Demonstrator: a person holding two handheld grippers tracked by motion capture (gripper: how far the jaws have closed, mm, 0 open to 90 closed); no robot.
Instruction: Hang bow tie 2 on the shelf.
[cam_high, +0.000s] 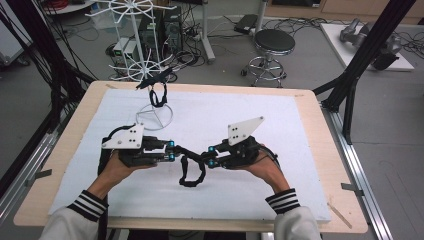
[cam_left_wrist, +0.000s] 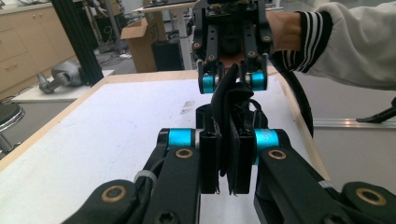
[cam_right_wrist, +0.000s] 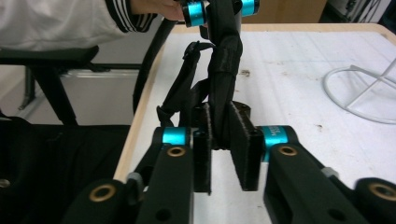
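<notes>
High view: black strap (cam_high: 192, 167) strung between left hand-held gripper (cam_high: 171, 150) at 9 o'clock and right hand-held gripper (cam_high: 211, 155) at 3 o'clock, slack loop sagging toward 6 o'clock onto the white mat (cam_high: 280, 150). Both sets of jaws nipped narrow on the strap's ends. Near the middle of the desk (cam_high: 320, 150), well apart from every edge; bare mat open toward 3, 6 and 9 o'clock. At 11 o'clock, a white wire stand (cam_high: 155, 112) carrying a second black loop (cam_high: 158, 95).

Left gripper view: left hand-held gripper (cam_left_wrist: 227, 161) clamped tight on the strap (cam_left_wrist: 231, 109), which runs straight up to 12 o'clock into the right hand-held gripper (cam_left_wrist: 232, 80). Flat, matte webbing, folded into layers. Desk's far edge at 3 o'clock, near the strap.

Right gripper view: right hand-held gripper (cam_right_wrist: 224, 149) closed on the strap (cam_right_wrist: 223, 70), jaws narrow, webbing rising to 12 o'clock. Side loop drooping toward 10 o'clock. Desk edge at 9 o'clock, just beside; wire stand (cam_right_wrist: 359, 93) at 3 o'clock.
</notes>
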